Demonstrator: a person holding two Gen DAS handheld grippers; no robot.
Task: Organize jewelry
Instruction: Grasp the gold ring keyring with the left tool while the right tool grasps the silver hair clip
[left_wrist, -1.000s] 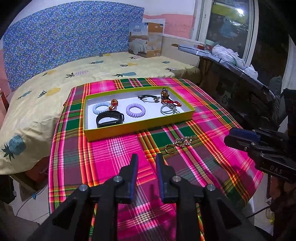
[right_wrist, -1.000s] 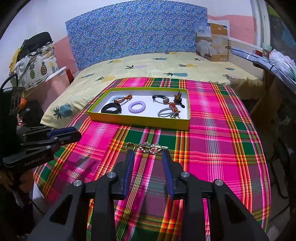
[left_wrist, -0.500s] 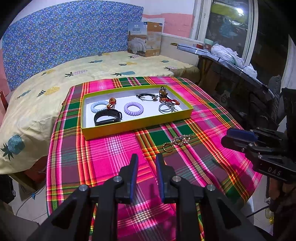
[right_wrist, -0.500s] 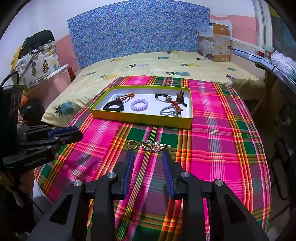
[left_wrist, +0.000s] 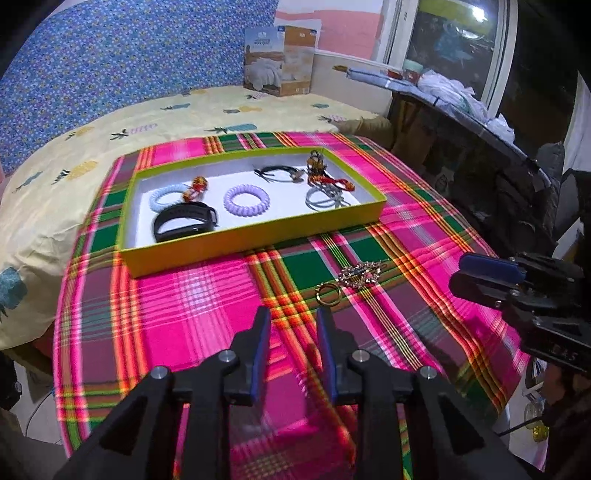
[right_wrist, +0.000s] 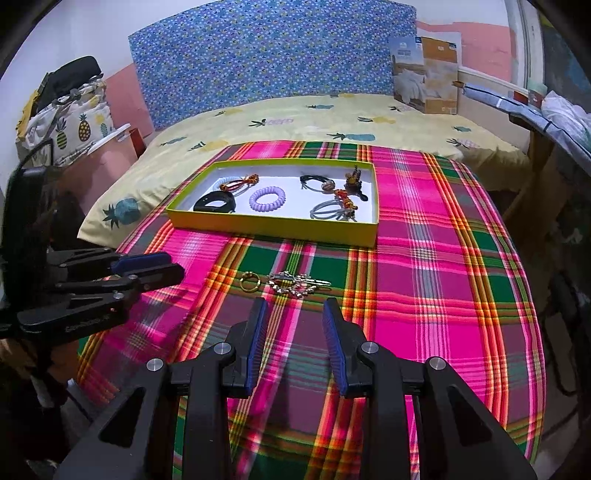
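Jewelry still outside the yellow tray (left_wrist: 255, 236) is one beaded chain with a gold ring (left_wrist: 328, 294), lying on the plaid cloth (left_wrist: 177, 306) just ahead of both grippers. Our left gripper (left_wrist: 291, 325) has just been opening with nothing between its jaws, and our right gripper (right_wrist: 295, 317) hangs parted and empty. We judge it best to come down over the ring end, close there, and lift clear before crossing the tray wall.

My table's plaid cloth (right_wrist: 424, 236) carries a yellow-green tray (right_wrist: 273, 225) at the far side; nearer me, a gold ring (right_wrist: 250, 283) beside a beaded chain (right_wrist: 295, 286).
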